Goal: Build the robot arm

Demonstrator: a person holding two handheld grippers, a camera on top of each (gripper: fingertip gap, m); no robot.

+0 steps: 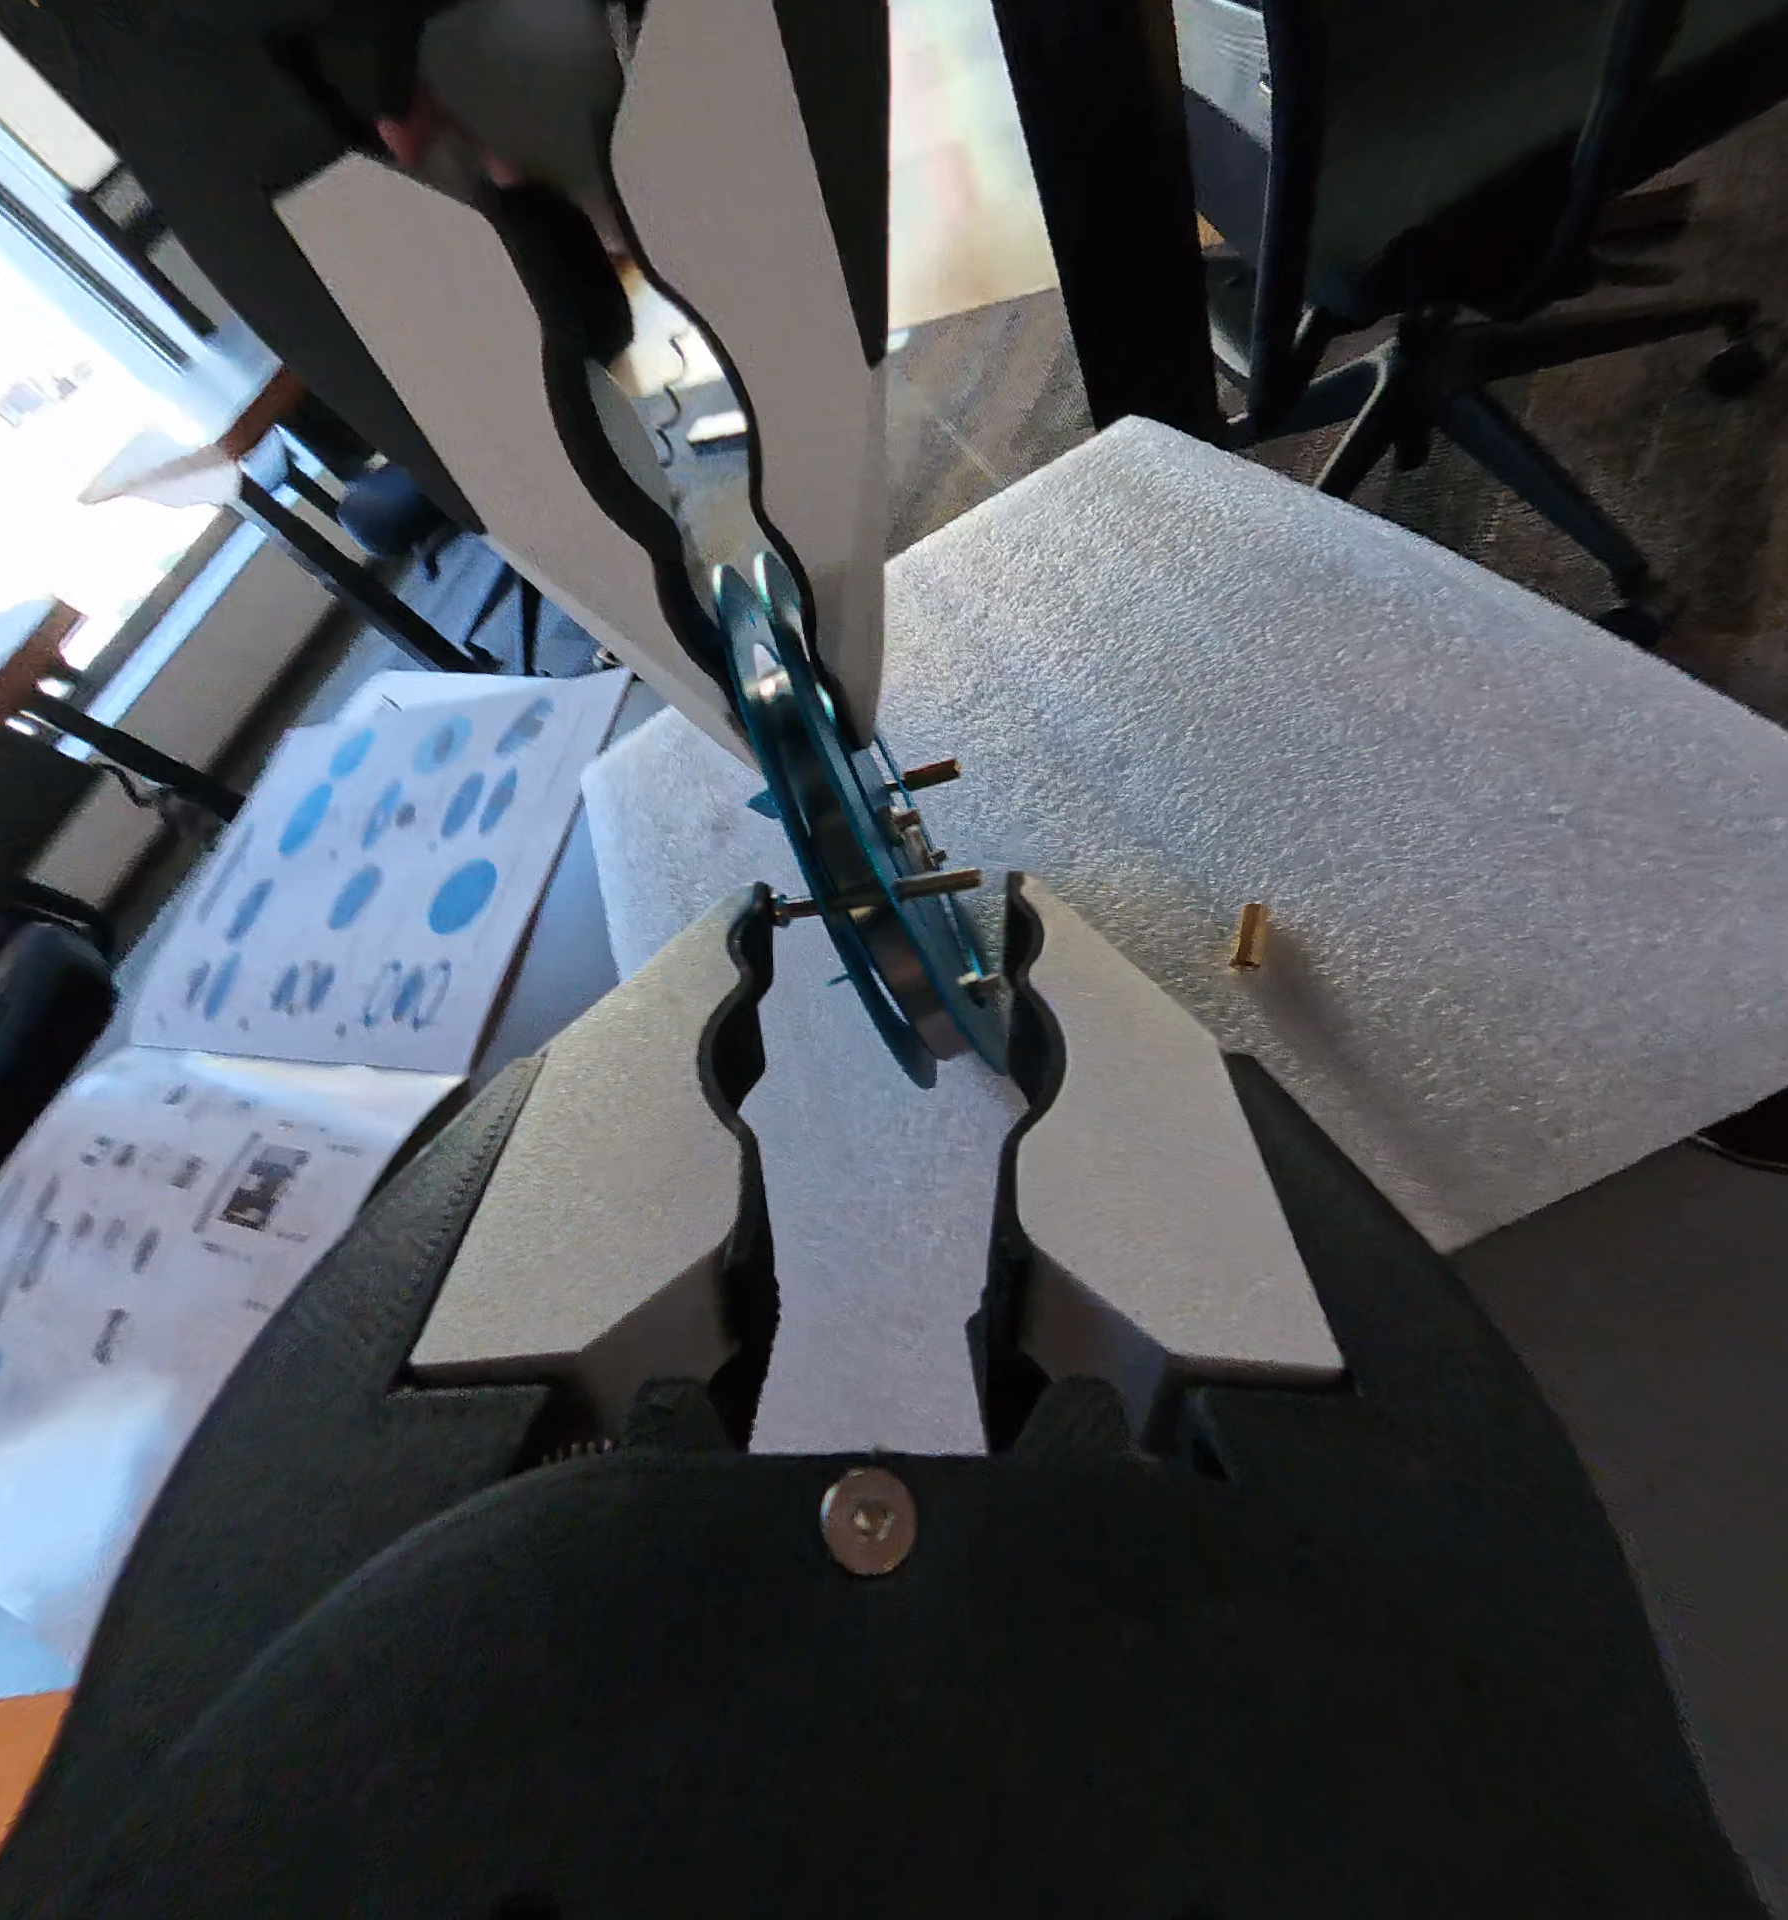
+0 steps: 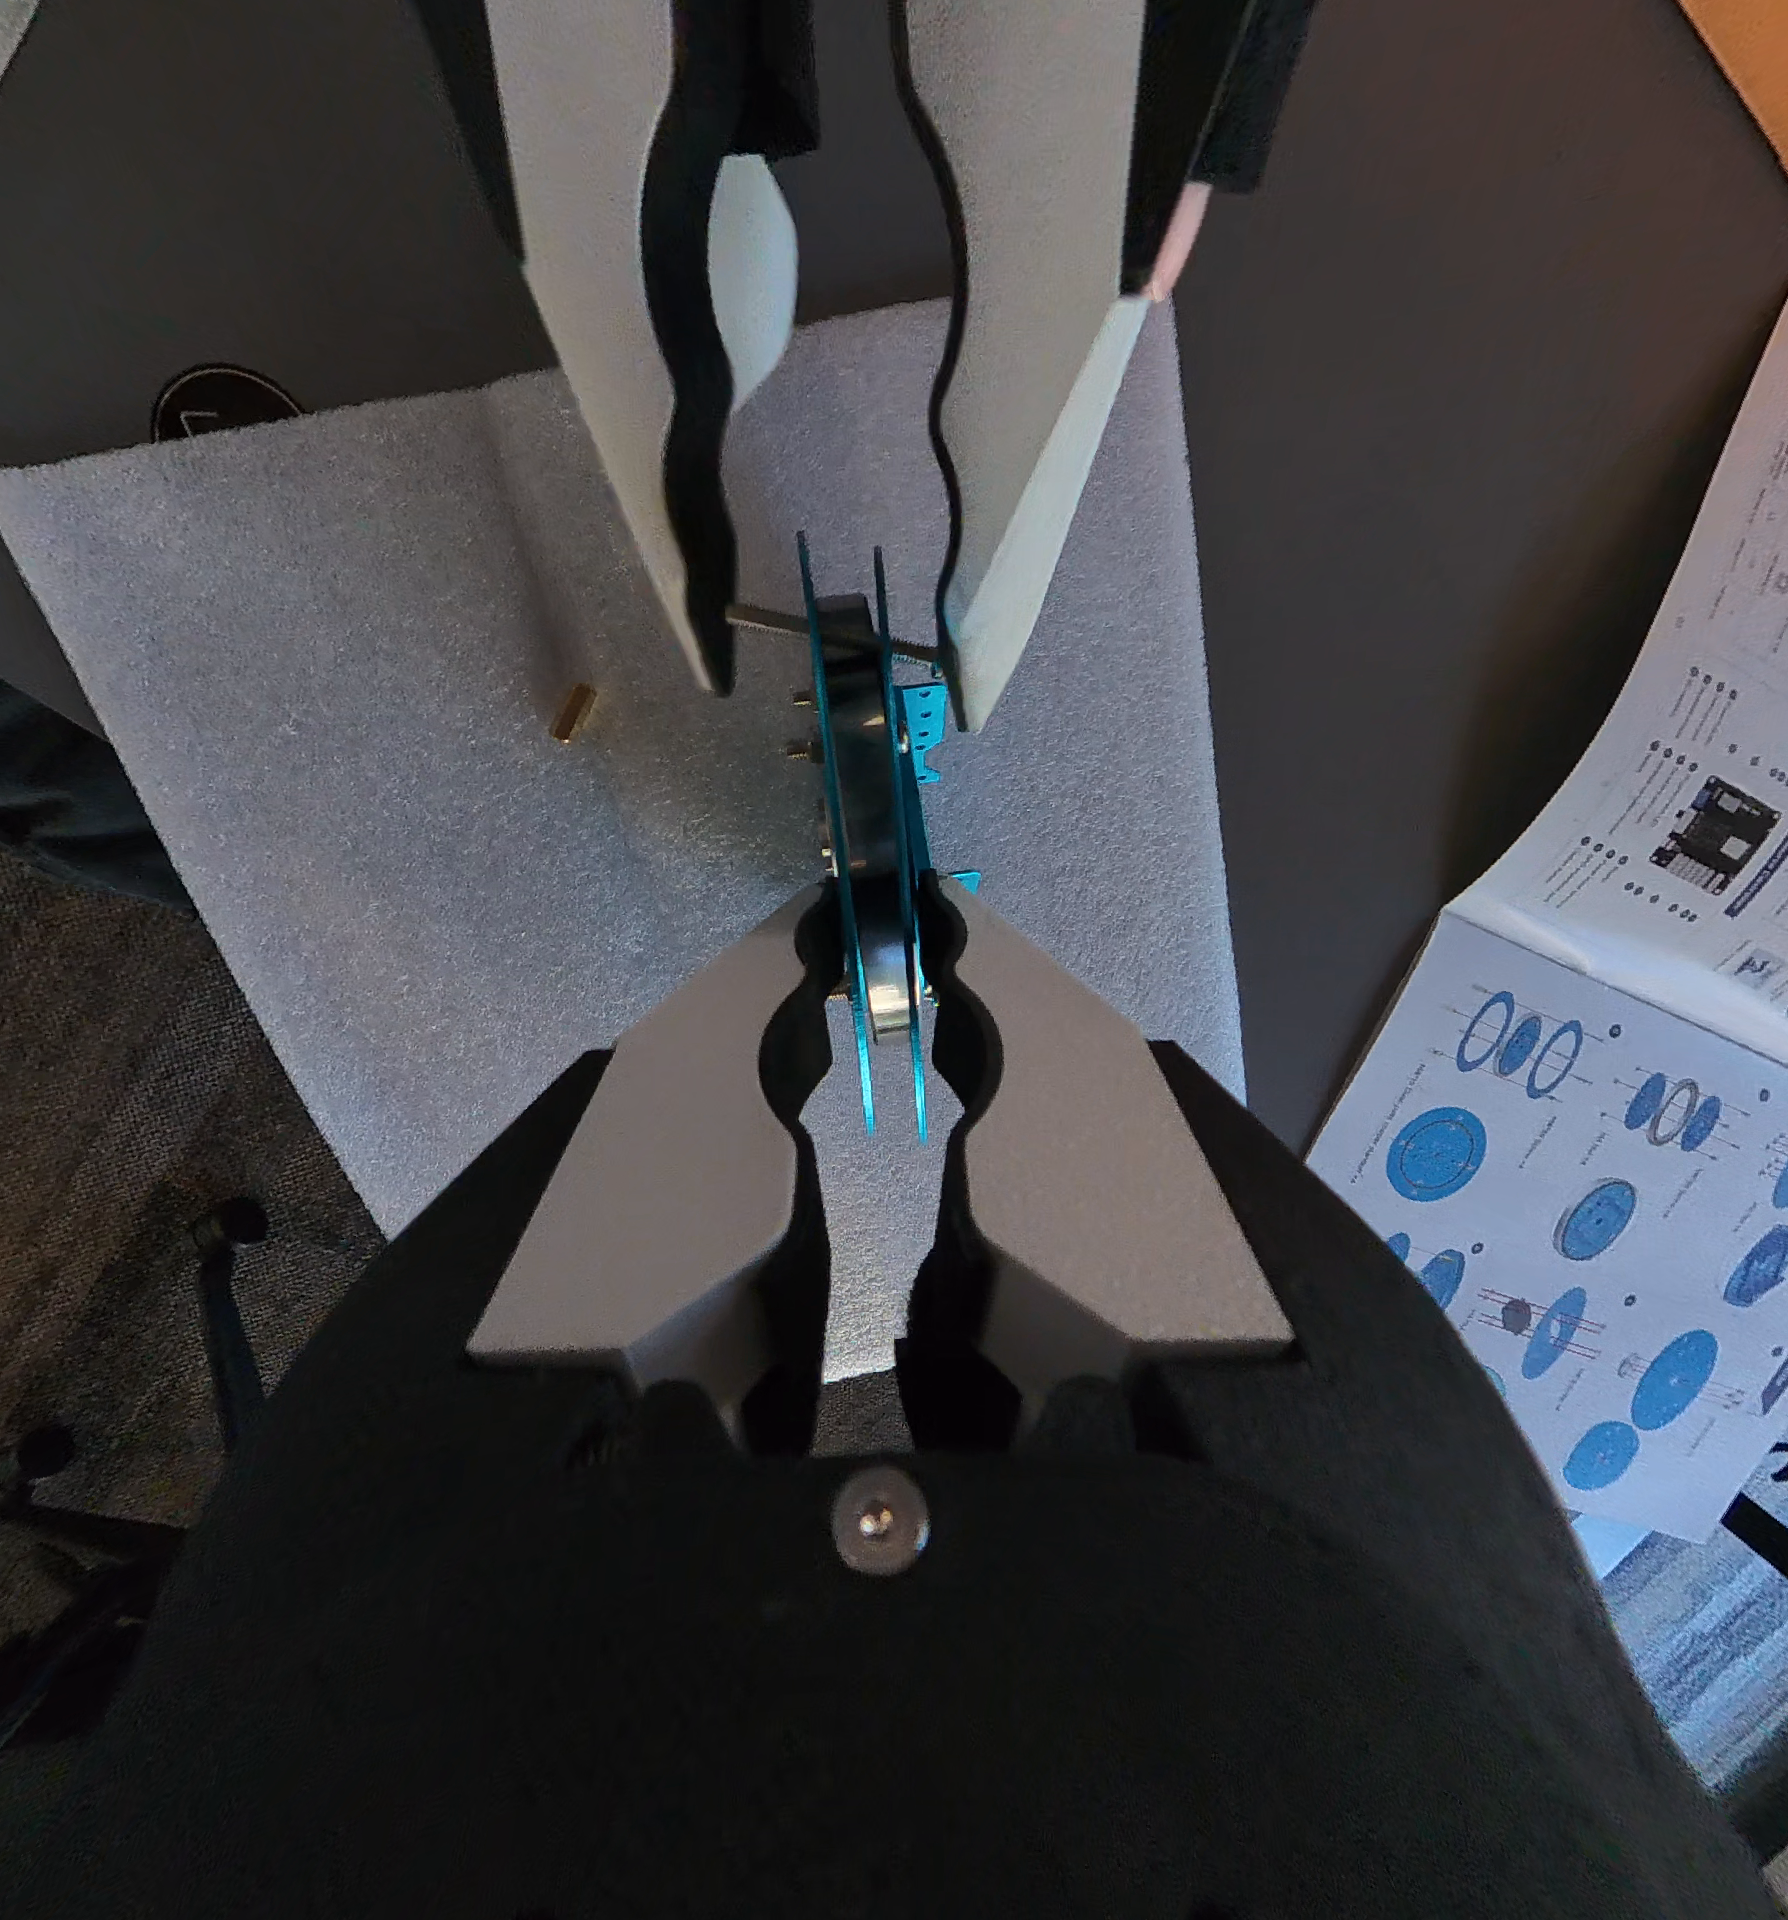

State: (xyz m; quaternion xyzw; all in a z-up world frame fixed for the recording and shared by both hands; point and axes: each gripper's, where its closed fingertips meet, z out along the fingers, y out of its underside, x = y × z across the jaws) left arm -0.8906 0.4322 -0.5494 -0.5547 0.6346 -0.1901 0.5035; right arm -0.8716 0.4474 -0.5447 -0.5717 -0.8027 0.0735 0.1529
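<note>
A blue two-disc assembly with a metal ring between the discs stands on edge over a white foam sheet. My right gripper is shut on the near rim of the assembly; it enters the left wrist view from above. My left gripper spans a screw and brass standoff that pass through the discs, one fingertip at each end; it shows from above in the right wrist view. More brass standoffs stick out of the disc. A loose brass standoff lies on the foam.
Printed instruction sheets lie beside the foam on a grey tabletop. An office chair stands beyond the table edge on carpet. A dark round object sits by the foam's corner. The grippers are tip to tip, or close to it.
</note>
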